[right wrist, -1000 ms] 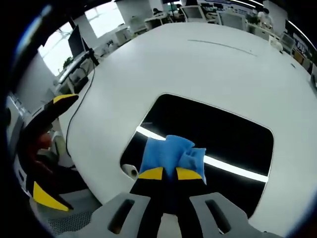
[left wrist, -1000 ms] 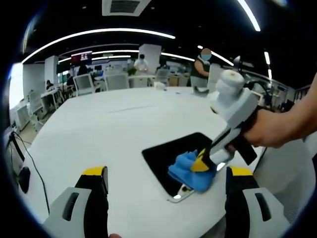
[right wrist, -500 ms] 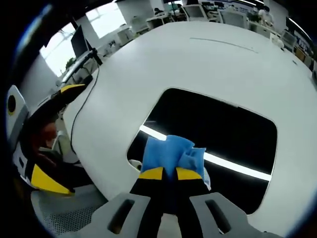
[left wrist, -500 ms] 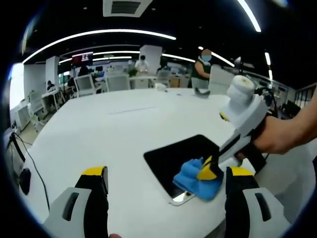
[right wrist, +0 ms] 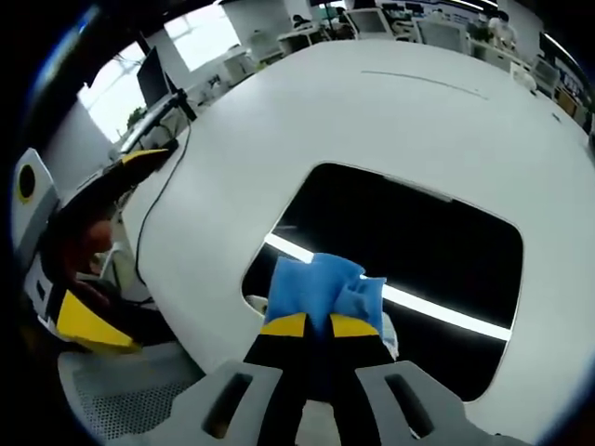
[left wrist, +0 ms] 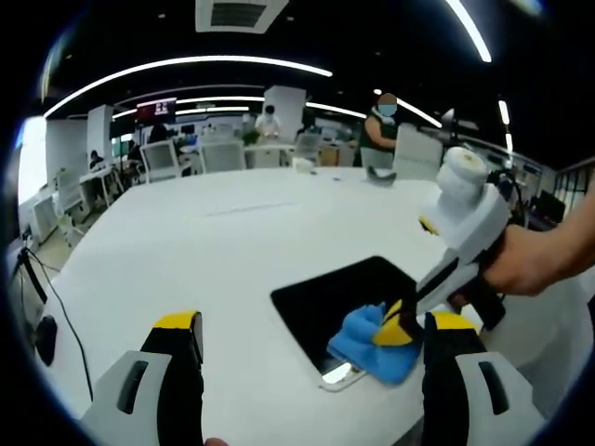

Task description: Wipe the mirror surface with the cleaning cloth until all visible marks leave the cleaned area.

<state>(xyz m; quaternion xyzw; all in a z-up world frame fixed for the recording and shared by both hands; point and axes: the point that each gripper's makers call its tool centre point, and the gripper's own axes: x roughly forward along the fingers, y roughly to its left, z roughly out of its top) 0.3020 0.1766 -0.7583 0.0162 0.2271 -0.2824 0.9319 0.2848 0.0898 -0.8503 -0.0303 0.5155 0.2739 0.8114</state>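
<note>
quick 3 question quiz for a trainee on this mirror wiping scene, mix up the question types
1. True or false: the right gripper is shut on the blue cloth.
2. Where does the cloth sit on the mirror? A) at an edge near a corner B) dead centre C) off it, on the white table
3. Fill in: the left gripper has its jaws ____ and holds nothing.

Key: 1 true; 2 A; 3 open

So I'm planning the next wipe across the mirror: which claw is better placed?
Right claw: shut on the cloth on the mirror. Left claw is open, off it.
</note>
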